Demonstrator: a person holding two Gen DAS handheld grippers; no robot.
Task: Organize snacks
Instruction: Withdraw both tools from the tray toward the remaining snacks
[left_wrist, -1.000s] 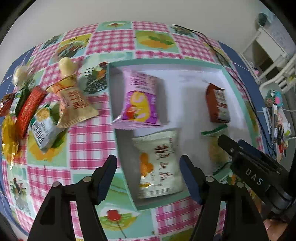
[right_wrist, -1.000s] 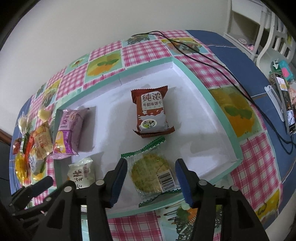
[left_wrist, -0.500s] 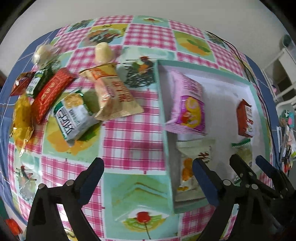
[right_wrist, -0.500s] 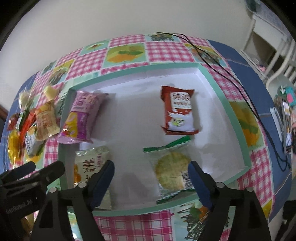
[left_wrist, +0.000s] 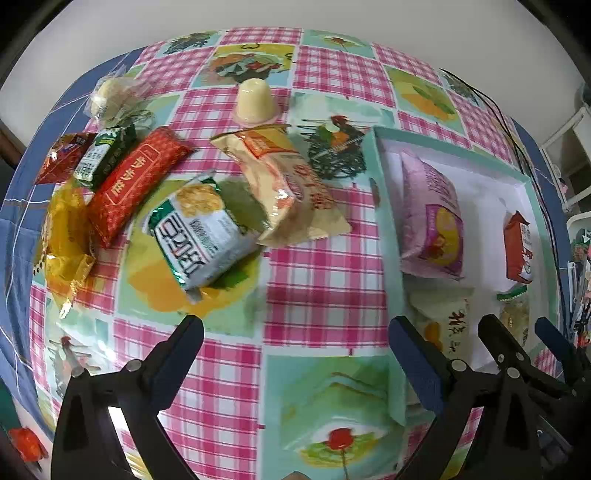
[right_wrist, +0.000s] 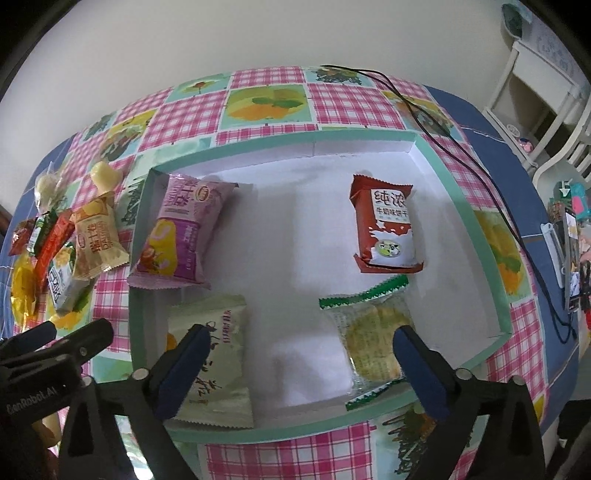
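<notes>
Four packets already lie in the teal-rimmed box (left_wrist: 380, 206), while a heap of loose snacks waits on the checked tablecloth (left_wrist: 314, 280) to that box's left.

From the left wrist view, the left gripper (left_wrist: 295, 345) hangs over bare cloth just left of the box, and its jaws, which have just been opening, stand spread wide with nothing between them. Nearest it, left of the box, lie the green-and-white cracker pack (left_wrist: 199, 236) and the beige packet (left_wrist: 288, 192); the red bar (left_wrist: 136, 181), the yellow wrapper (left_wrist: 66, 236) and the pale jelly cup (left_wrist: 255, 101) sit further from the box.

From the right wrist view, the right gripper (right_wrist: 295, 352) hovers over the box's near half, its jaws likewise just opened and empty. Inside the box (right_wrist: 443, 173), the purple bag (right_wrist: 177, 236) and pale green packet (right_wrist: 218, 350) keep to the left wall, while the red biscuit pack (right_wrist: 386, 229) and clear-wrapped round cracker (right_wrist: 373, 339) sit nearer the right.

The step in hand looks like fetching the next snack. Best take the cracker pack first, gripping across its narrow width, then set it in the box's open middle.
</notes>
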